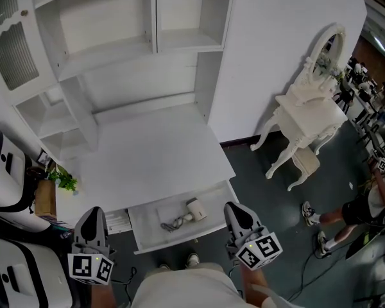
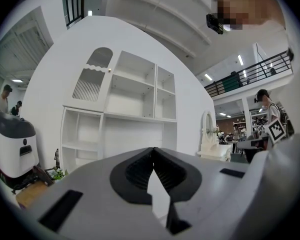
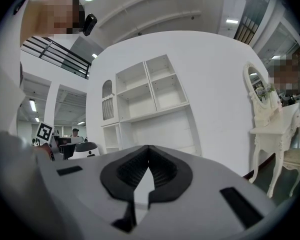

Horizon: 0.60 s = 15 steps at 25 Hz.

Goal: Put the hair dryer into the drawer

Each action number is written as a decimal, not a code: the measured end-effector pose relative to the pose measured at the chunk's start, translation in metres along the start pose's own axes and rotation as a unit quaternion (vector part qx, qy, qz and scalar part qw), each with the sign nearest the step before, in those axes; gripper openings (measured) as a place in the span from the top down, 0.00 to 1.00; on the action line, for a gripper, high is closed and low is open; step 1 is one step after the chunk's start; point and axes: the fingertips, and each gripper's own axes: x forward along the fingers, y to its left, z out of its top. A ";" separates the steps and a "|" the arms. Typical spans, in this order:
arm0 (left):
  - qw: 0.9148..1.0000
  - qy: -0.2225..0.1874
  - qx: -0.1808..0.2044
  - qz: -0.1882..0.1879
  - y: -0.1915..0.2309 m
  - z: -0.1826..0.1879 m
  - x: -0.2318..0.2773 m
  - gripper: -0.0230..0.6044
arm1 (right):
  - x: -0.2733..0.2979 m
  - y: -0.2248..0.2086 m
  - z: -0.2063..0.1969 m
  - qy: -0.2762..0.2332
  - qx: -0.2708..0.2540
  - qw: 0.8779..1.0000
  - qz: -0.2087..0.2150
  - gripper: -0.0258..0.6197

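Note:
In the head view a white hair dryer (image 1: 194, 210) with its coiled cord (image 1: 173, 222) lies inside the open white drawer (image 1: 147, 235) under the desk top. My left gripper (image 1: 93, 226) is held level at the drawer's left, my right gripper (image 1: 239, 220) at its right, both near the front edge and apart from the dryer. In each gripper view the black fingertips meet with nothing between them: left gripper (image 2: 153, 151), right gripper (image 3: 148, 148). Both point at the white shelf unit.
A white desk top (image 1: 154, 153) with a shelf unit (image 1: 135, 31) stands behind the drawer. At the left are white and black machines (image 1: 6, 172) and a small plant (image 1: 64, 181). At the right stand a white vanity table with a mirror (image 1: 308, 108) and a person (image 1: 366, 210).

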 end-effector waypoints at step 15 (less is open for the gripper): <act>1.000 0.004 -0.004 0.003 0.008 -0.002 0.006 0.94 | 0.016 0.006 -0.003 0.005 0.001 1.000 0.011 0.95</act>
